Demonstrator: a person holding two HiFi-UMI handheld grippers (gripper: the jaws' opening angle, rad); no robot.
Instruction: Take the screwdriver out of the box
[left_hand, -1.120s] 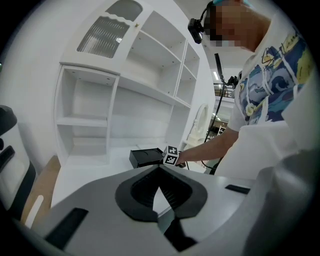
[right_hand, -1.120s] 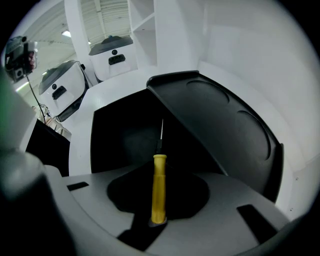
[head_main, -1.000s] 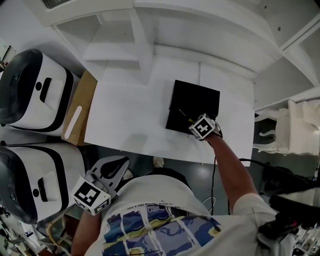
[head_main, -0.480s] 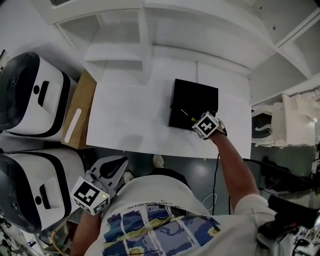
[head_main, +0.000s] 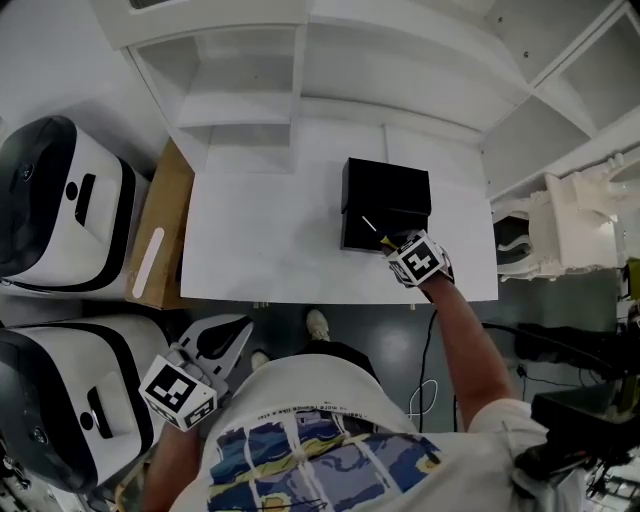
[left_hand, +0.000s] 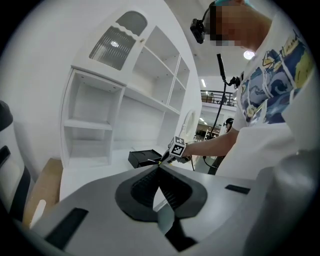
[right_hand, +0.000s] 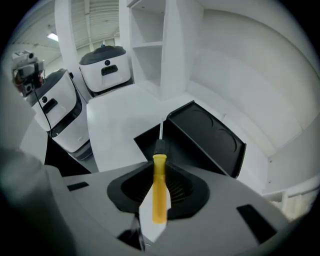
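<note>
Pulled the right gripper (head_main: 392, 246) back a bit since a second before, from over the near corner of the box (head_main: 388, 188) to just off its near edge. Took the screwdriver (right_hand: 159, 190) along too. Kept the left gripper (head_main: 236, 334) low by the shirt (head_main: 320, 440), much as before.

Held the yellow handle tight between the right fingers (right_hand: 184, 187), one pad on each side. Had the handle running straight out along the fingers. Had the black collar and the thin metal end sticking out past the fingertips. Pointed that metal end down at the open black box, which sat just past the fingertips. Could not tell if the tip was all the way clear of the box.

Had the white counter (head_main: 270, 235) under the right fingers, with the box on it.

Kept the left fingers (left_hand: 142, 187) shut, tips touching, with nothing between them. Held them well apart from the box and the screwdriver, off the near edge of the counter. Aimed them across the counter toward the box and the right gripper, far ahead of the tips.

Had white shelves (head_main: 250, 90) beyond the box, and white and black machines (head_main: 60, 195) out to the side of the left fingers.
</note>
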